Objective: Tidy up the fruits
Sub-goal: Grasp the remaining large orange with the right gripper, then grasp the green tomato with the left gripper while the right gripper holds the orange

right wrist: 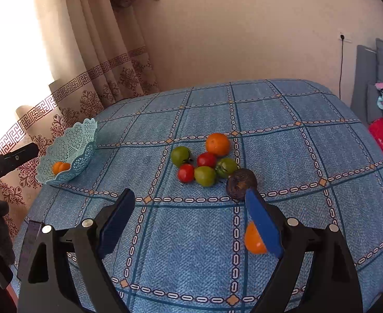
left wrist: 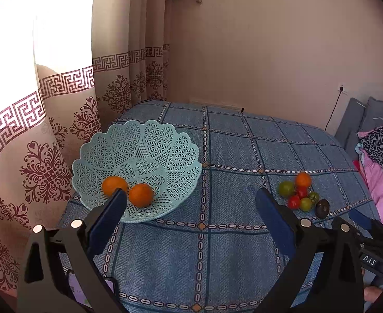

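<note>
Our tongs over the fruit worktop (right wrist: 282, 104)
Both tongs (left wrist: 191, 198) (right wrist: 190, 203) gape empty; only our right view shows an orange (right wrist: 252, 238) nearer than the dark fruit (right wrist: 239, 182).

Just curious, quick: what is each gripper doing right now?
Left gripper: open, holding nothing.
Right gripper: open, holding nothing.

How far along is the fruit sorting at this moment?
Done: two oranges lie in the basket. In hand: nothing; left tongs and right tongs are open. Left: the pile and another orange on the table.
</note>
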Action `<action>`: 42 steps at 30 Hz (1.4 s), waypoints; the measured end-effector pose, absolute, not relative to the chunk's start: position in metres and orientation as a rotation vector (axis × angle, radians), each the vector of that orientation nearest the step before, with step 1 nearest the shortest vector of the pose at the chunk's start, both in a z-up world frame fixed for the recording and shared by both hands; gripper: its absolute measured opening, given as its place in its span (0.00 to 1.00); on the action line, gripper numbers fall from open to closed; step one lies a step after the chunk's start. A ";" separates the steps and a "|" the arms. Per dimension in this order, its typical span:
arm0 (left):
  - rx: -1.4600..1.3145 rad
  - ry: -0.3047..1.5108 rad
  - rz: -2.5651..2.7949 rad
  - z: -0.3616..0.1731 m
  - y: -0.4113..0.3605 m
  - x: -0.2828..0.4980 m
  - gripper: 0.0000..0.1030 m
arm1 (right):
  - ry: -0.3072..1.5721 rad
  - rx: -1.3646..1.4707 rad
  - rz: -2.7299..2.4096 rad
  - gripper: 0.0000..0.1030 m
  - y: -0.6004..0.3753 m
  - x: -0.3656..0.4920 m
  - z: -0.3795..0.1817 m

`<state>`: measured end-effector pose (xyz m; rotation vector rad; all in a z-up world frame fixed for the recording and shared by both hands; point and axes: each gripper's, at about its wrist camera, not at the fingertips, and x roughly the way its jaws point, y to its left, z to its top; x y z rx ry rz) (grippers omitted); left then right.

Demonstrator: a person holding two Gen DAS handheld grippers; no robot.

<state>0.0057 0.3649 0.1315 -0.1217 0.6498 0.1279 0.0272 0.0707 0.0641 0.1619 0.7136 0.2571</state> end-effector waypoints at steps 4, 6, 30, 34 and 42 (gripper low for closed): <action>-0.110 0.663 0.103 0.129 0.348 0.009 0.97 | 0.737 0.178 0.212 0.83 0.045 0.022 0.052; -0.102 0.668 0.094 0.128 0.339 0.011 0.97 | 0.746 0.183 0.198 0.83 0.035 0.018 0.047; -0.070 0.749 0.058 0.096 0.298 0.032 0.97 | 0.854 0.103 0.214 0.57 0.038 0.035 0.014; -0.071 0.764 0.058 0.091 0.298 0.036 0.97 | 0.875 0.098 0.214 0.41 0.039 0.039 0.007; -0.045 0.785 0.041 0.078 0.284 0.051 0.97 | 0.850 0.127 0.222 0.33 0.032 0.032 0.009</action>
